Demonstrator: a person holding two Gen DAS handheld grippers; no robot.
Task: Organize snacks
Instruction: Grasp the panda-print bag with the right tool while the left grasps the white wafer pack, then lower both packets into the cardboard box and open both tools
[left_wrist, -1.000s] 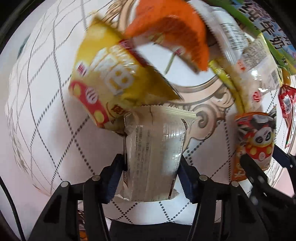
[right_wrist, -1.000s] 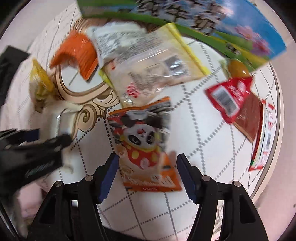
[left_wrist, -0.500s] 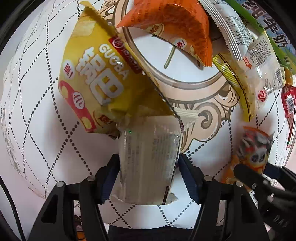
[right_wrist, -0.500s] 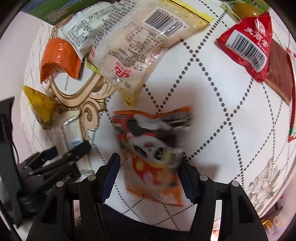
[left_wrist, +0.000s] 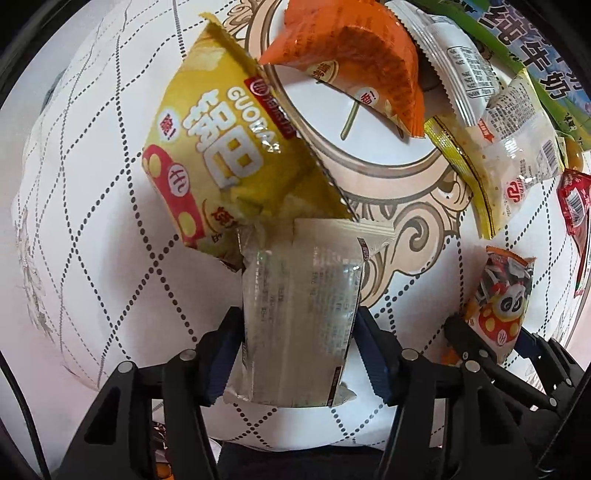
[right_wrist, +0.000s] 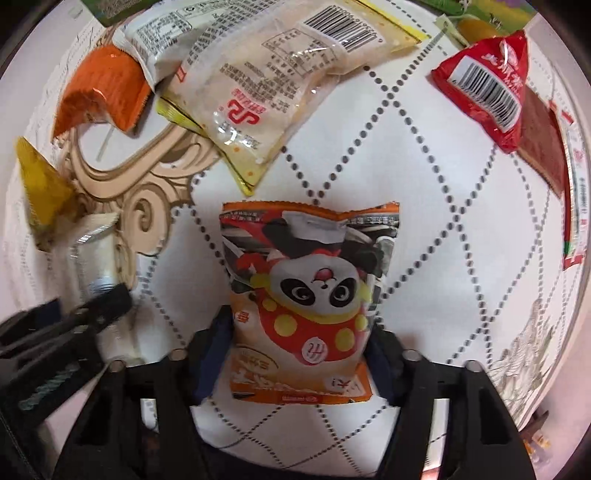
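Observation:
My left gripper is shut on a silver-grey snack packet, its pads pressed on both sides; the packet's top touches a yellow chip bag. My right gripper is shut on an orange panda snack packet, held upright just over the white patterned tablecloth. The panda packet and the right gripper's fingers also show at the right of the left wrist view. The left gripper's fingers show at the left of the right wrist view.
An orange bag, a white packet, a clear yellow-edged packet, a red packet, a brown flat packet and a green milk carton lie farther back. The table edge runs along the right.
The right gripper closed in on the panda packet and now grips it. The left gripper kept its hold on the silver packet and shifted slightly against the yellow bag.

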